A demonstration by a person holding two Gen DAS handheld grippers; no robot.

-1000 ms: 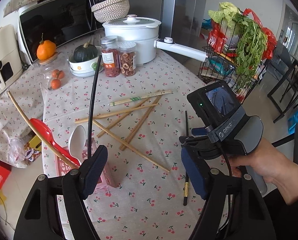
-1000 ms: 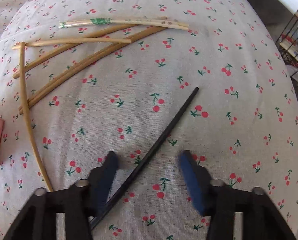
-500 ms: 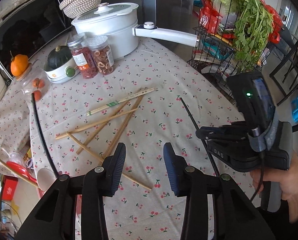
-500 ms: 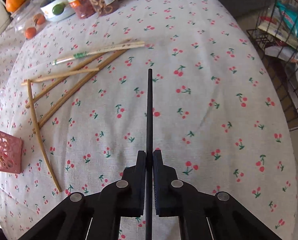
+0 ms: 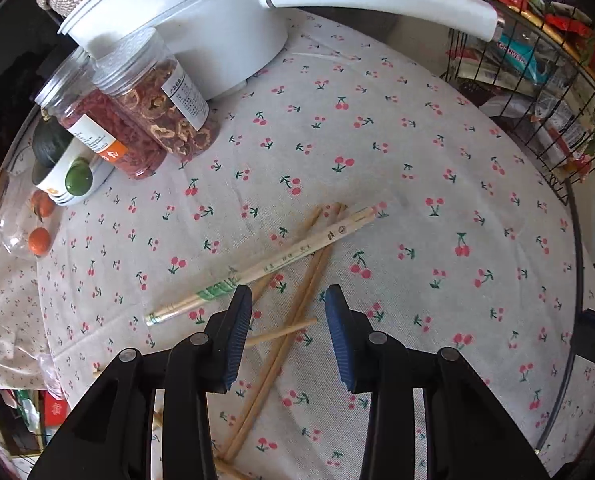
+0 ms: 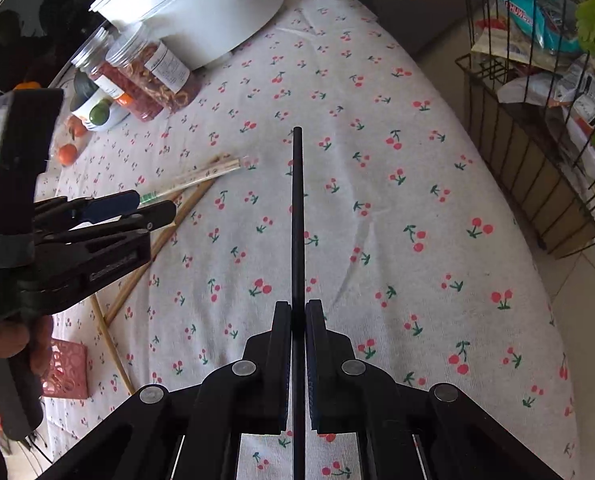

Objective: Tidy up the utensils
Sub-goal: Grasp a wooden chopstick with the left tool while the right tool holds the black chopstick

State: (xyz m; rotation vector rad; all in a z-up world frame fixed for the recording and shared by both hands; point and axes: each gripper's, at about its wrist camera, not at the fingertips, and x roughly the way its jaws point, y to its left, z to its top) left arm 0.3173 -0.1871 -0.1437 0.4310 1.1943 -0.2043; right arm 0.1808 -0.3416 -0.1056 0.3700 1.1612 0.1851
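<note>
Right tool [image 6: 297,322] clamping a black chopstick [image 6: 297,208] tight between its pads, stick sticking straight forward, lifted over the cherry-print tabletop [image 6: 397,240]. Left tool [image 5: 289,320] gaping wide, holding nothing, hovering over the loose bamboo chopsticks [image 5: 297,304]; whether it is touching them is hard to tell. Bamboo sticks lying crossed on the cloth, and a paper-wrapped pair [image 5: 265,268] with a green band lying slantwise across their far ends. Black stick looking thin, straight, matte. At the far edge, two clear jars [image 5: 145,116] standing side by side, touching, one showing red dried bits, the other brown dried slices. White pot [image 5: 201,28] sitting behind them, long handle pointing right. Bowl [image 5: 69,176] beside the jars carrying a dark green squash. Pink basket [image 6: 63,370] peeking in at the right view's lower left.
</note>
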